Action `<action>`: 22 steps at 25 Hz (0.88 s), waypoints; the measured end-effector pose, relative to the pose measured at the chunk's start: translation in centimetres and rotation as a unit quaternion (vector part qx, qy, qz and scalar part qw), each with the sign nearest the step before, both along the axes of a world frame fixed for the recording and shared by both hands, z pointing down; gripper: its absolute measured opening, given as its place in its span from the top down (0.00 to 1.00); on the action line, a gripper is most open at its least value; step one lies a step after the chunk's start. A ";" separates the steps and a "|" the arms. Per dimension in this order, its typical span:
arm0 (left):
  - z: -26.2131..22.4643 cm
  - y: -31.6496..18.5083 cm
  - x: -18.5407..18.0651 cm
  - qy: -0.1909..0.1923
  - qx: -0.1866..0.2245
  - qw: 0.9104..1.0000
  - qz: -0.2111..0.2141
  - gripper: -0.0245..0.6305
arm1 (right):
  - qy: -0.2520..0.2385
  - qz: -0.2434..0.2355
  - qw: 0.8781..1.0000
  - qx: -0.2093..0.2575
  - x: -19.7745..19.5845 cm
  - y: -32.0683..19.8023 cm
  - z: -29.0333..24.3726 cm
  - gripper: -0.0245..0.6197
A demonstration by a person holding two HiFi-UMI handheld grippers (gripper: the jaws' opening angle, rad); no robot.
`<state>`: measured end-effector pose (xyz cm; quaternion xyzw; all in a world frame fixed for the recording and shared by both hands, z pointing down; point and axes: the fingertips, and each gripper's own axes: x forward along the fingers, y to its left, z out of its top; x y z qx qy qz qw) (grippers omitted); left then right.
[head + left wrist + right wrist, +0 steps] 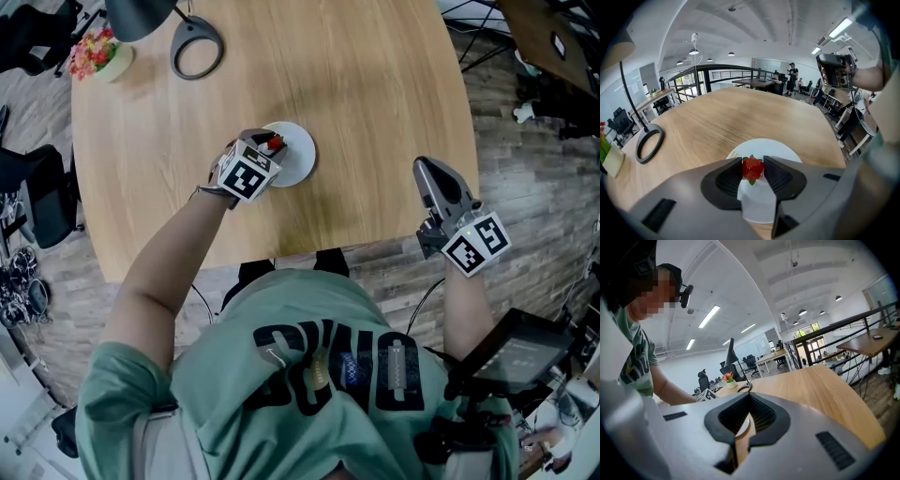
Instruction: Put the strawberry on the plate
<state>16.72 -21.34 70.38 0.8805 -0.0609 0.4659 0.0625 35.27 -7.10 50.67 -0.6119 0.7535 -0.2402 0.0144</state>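
The left claw [753, 161], on an outstretched forearm, tips steeply down over the one round white plate [300, 159]. Its pads pinch the single small red strawberry [753, 168] above the plate's middle. The right claw [749, 401] hangs nearly level at the near edge of the round pale wooden table [375, 94], its jaws closed together on nothing. Around them lie grey plank flooring and an open office.
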 end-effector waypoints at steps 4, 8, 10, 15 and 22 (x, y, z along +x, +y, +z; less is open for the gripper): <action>0.7 -0.2 0.0 -0.006 0.007 1.000 0.006 0.74 | -0.001 0.004 1.000 -0.003 0.2 0.2 0.3 0.96; 1.7 -0.1 0.2 -0.019 0.014 1.000 0.014 0.74 | -0.002 0.007 1.000 -0.002 0.6 0.7 0.7 0.96; 2.0 0.0 0.2 -0.027 0.013 0.999 0.015 0.74 | -0.002 0.008 1.000 -0.003 0.7 0.9 0.8 0.96; 1.4 -0.4 0.1 -0.016 0.001 1.000 0.001 0.64 | -0.003 0.010 1.000 -0.004 0.6 0.8 0.5 0.96; -2.1 -1.1 0.1 0.052 -0.025 0.997 -0.048 0.61 | 0.001 0.008 1.000 0.005 0.1 0.6 -1.0 0.96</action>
